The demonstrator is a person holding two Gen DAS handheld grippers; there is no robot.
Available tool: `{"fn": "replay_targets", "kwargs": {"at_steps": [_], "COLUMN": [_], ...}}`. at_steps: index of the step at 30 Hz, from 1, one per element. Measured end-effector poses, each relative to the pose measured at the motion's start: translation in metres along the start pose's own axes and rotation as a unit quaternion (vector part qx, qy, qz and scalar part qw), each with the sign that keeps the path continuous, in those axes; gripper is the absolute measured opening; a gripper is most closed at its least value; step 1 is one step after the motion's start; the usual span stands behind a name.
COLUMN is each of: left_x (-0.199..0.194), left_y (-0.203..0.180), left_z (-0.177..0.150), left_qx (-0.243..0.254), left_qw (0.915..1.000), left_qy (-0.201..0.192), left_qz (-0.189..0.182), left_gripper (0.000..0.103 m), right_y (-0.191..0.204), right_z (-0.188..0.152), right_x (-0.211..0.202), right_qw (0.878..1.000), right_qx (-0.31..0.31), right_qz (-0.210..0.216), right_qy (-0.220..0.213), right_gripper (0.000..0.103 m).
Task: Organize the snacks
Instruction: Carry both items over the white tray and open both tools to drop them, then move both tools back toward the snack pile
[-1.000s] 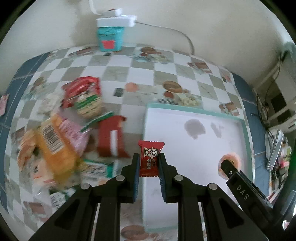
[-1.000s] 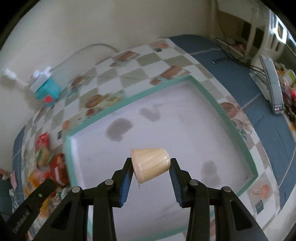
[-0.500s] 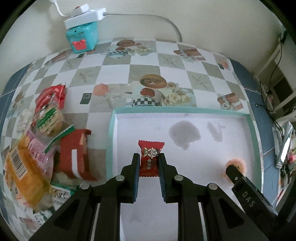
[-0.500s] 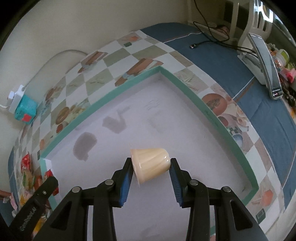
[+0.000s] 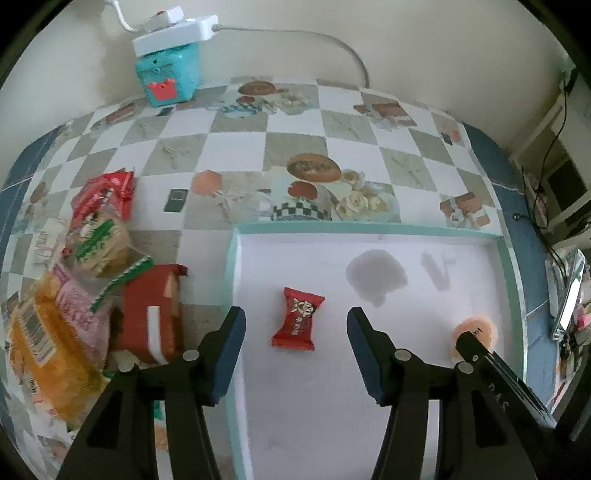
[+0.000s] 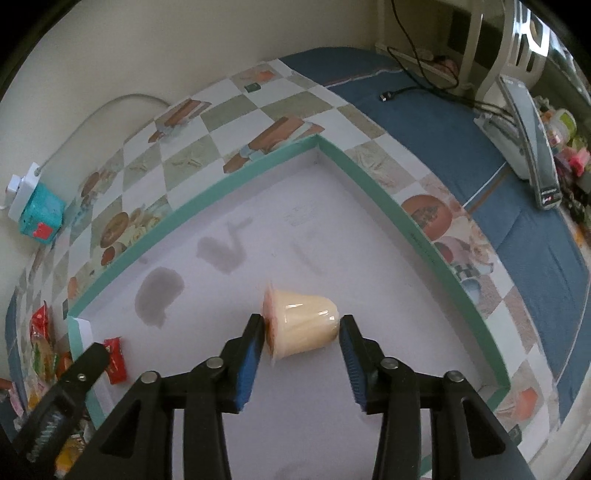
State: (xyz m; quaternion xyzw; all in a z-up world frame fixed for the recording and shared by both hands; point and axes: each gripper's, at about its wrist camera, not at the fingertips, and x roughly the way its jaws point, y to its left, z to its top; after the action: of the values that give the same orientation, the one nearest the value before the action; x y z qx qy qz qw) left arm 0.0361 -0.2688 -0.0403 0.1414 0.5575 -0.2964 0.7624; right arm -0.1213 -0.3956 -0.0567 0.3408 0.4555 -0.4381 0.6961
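Our left gripper has its fingers spread wide, and the red candy packet lies loose between them on the white floor of the teal-rimmed tray, touching neither pad. Our right gripper also has its fingers parted: the cream jelly cup lies on its side between the blue pads, its lid end at the left pad, and we cannot tell whether the pads touch it. In the left view the cup shows as a peach blur near the tray's right wall, well apart from the candy. Left of the tray, on the checkered surface, we see a heap of snack bags: a red box, an orange bag and a red-and-green packet. A teal box stands by the wall with a white power strip on it.
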Motion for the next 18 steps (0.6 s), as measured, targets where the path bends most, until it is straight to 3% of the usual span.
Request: {"fn": "replay_targets", "kwargs": {"at_steps": [2,5,9,18], "left_x": [-0.006,-0.017,-0.029,-0.032], "left_y": [0.005,0.016,0.032,0.053], "left_z": [0.0,-0.002,-0.007,-0.03], "left_qx": [-0.006,-0.015,-0.025,-0.024], "left_qw": [1.0,0.9997,0.999,0.9976], "left_qy": [-0.002,-0.005,-0.012,-0.004], "left_qz": [0.0,0.016,0.036,0.064], "left_gripper": [0.066,0.074,0.084,0.097], "right_y": [0.001,0.004,0.009,0.017], "right_z": [-0.001,-0.004,-0.011,-0.031], "right_x": [-0.004,-0.008,-0.013,-0.028], "right_qw": [1.0,1.0,1.0,0.999], "right_qx": [-0.004,-0.012,-0.028,-0.047], "right_qz": [-0.001,-0.003,-0.01,-0.007], "right_qy": [-0.007,-0.007,-0.008,-0.012], "right_gripper": [0.065,0.066,0.075,0.102]}}
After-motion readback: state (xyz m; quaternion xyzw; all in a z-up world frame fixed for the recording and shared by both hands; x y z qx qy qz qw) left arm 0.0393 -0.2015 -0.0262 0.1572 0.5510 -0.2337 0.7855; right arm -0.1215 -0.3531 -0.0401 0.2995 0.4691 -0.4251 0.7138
